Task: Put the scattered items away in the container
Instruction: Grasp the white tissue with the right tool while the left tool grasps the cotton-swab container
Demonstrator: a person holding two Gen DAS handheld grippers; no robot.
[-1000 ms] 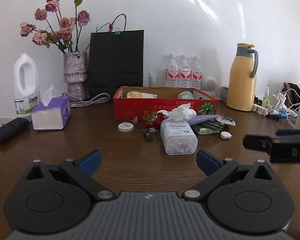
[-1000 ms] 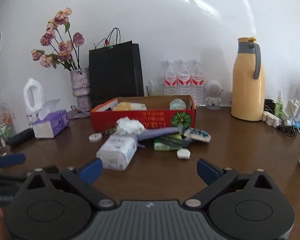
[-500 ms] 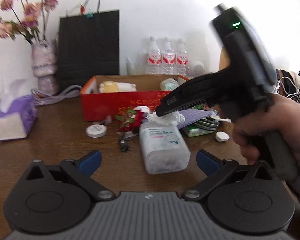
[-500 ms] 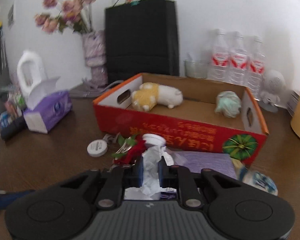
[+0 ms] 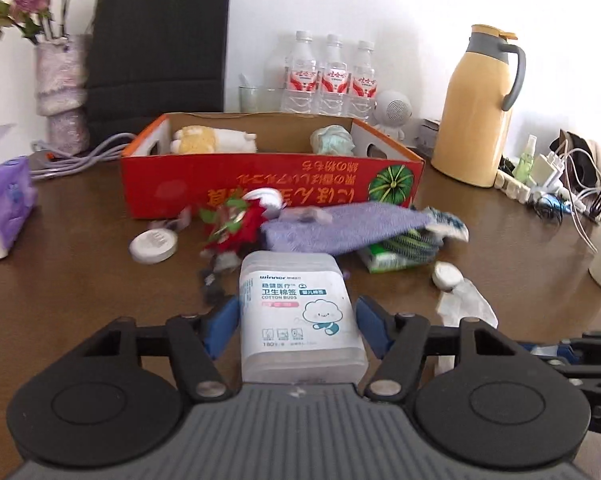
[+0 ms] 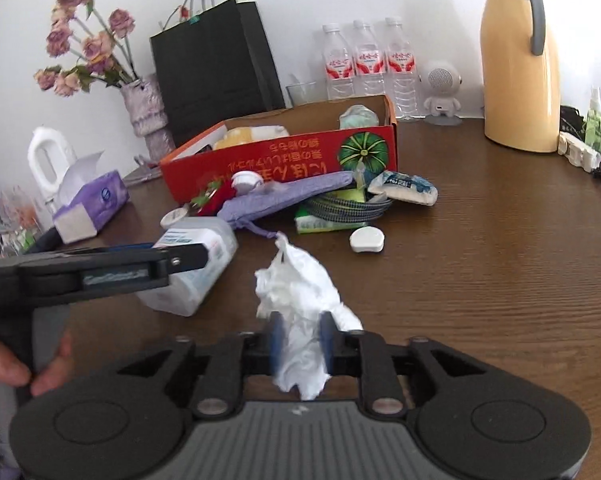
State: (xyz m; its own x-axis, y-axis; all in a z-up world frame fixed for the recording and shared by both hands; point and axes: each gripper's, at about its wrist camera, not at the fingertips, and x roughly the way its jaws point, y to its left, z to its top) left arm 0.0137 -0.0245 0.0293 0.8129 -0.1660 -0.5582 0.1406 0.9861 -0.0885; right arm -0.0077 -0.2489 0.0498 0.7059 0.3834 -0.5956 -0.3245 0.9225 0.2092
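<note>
Closing in on two pickups at once, you have the left hand-held gripper (image 5: 296, 326) straddling the cotton-bud box (image 5: 300, 312), and its jaws have just been narrowing; the blue pads sit right at the box's sides, though I cannot tell whether they press yet. Squeeze until both pads bear flat on the smooth plastic walls, or it may slip as you lift.

Your right hand-held gripper (image 6: 301, 346) has the crumpled tissue (image 6: 300, 292) between its pads, and its jaws have just been easing wider; the tissue looks only loosely pinched. Tighten before you raise it.

The red cardboard box (image 5: 260, 184) stands at twelve o'clock from both grippers on the worktop (image 6: 500, 272), with a plush toy (image 5: 212, 140) already inside. Carry each item over the near wall, clearing the purple pouch (image 5: 340, 228) and clutter lying against it.
</note>
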